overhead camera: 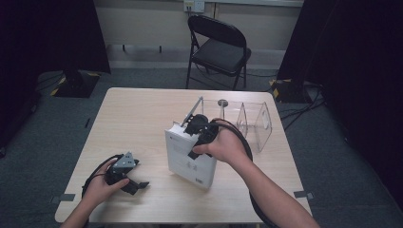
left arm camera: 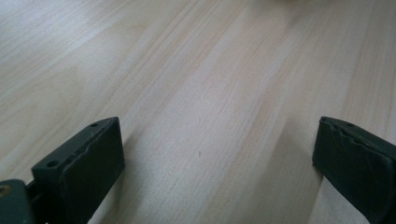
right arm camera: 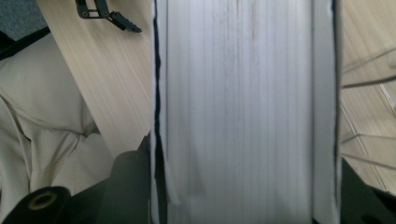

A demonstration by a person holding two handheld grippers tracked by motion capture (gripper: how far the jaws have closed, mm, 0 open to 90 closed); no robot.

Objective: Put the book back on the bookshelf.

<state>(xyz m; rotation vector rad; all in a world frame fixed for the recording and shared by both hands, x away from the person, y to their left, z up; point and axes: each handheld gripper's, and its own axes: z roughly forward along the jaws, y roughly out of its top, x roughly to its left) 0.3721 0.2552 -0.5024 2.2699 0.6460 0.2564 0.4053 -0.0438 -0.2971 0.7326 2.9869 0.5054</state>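
A thick white book (overhead camera: 190, 160) stands tilted on the light wooden table (overhead camera: 138, 118), right of centre. My right gripper (overhead camera: 198, 132) comes down on the book's top edge and is shut on it. In the right gripper view the book's white page edge (right arm camera: 243, 93) runs between the two black jaws, which press on the covers on either side. My left gripper (overhead camera: 134, 184) rests near the table's front left edge, held by the left hand. In the left gripper view its jaws stand wide apart over bare wood (left arm camera: 205, 93) with nothing between them.
A clear plastic rack with dividers (overhead camera: 254, 122) stands just behind and right of the book; its wires (right arm camera: 369, 88) lie close beside the book. A black folding chair (overhead camera: 218, 47) stands beyond the table. The person's beige clothing (right arm camera: 42, 116) is at the front edge.
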